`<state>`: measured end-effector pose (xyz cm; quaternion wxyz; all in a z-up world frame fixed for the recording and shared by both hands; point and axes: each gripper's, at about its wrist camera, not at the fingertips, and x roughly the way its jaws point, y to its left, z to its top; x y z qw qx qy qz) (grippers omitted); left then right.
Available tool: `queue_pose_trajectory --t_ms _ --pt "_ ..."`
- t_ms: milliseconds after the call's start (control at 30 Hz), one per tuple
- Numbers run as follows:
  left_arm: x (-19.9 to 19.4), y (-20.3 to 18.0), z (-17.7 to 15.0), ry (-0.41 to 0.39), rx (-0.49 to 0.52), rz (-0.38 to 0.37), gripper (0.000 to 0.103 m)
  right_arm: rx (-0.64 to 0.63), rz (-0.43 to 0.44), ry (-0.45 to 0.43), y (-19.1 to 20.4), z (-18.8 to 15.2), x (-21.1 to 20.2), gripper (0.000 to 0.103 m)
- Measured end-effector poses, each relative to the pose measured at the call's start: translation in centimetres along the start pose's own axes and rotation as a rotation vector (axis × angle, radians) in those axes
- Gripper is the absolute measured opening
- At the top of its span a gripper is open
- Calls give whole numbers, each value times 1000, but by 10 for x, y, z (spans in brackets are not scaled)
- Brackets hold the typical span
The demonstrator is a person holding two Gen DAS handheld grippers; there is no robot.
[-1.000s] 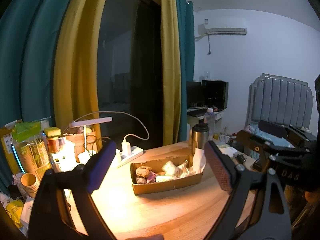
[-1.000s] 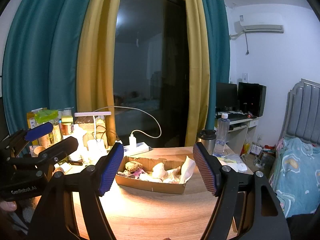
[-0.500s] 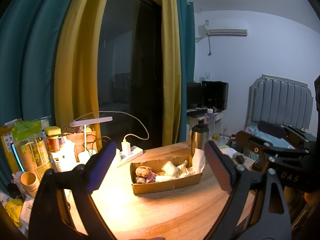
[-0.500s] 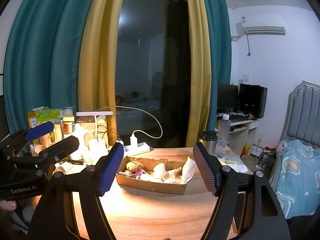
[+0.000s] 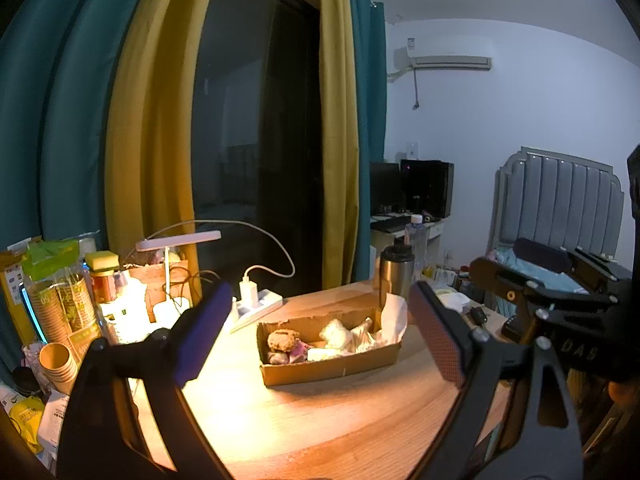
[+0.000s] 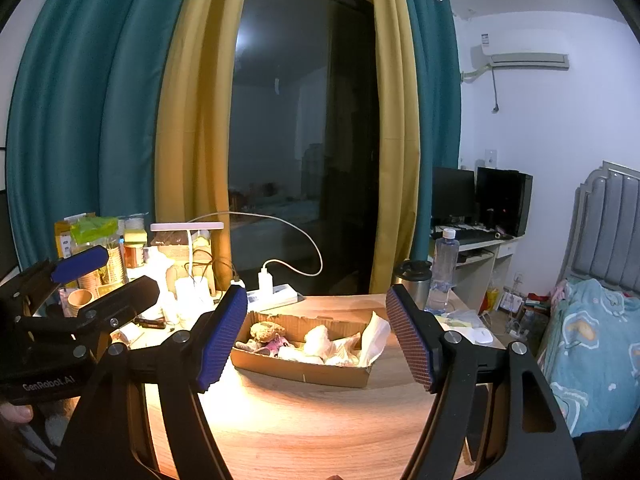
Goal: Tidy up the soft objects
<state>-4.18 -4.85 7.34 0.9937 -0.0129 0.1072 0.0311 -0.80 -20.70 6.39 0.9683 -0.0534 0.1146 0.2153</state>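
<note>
My left gripper (image 5: 320, 340) is spread wide, nothing between the pads, hovering above the near edge of the wooden table (image 5: 304, 416). My right gripper (image 6: 316, 336) is also open, a bit narrower, empty too, held beside the left one. Each shows in the other's camera at the frame edge.

Ahead of both, mid-table, sits a shallow cardboard box (image 6: 300, 368) and the soft objects are all in it: a brown plush toy (image 6: 266, 330) at the left end, something pink-purple (image 6: 276, 346) just below it (too small to name, maybe another plush), white crumpled soft items (image 6: 318, 338) in the middle, white paper (image 6: 374, 338) sticking up at the right end.

Behind the box: white power strip (image 6: 274, 295) with a charger plugged in, a steel thermos (image 6: 412, 284), a clear water bottle (image 6: 442, 272). Left edge is cluttered with a desk lamp (image 6: 186, 227), jars, paper cups (image 5: 56, 364). Teal and yellow curtains (image 6: 188, 120) frame a dark window.
</note>
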Motion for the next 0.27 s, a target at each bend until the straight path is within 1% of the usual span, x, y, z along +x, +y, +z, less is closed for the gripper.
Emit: queue_pose_trajectory --t_ms 267 --pt "4 -1 -1 -1 5 -2 91 -6 -3 7 -3 -3 3 75"
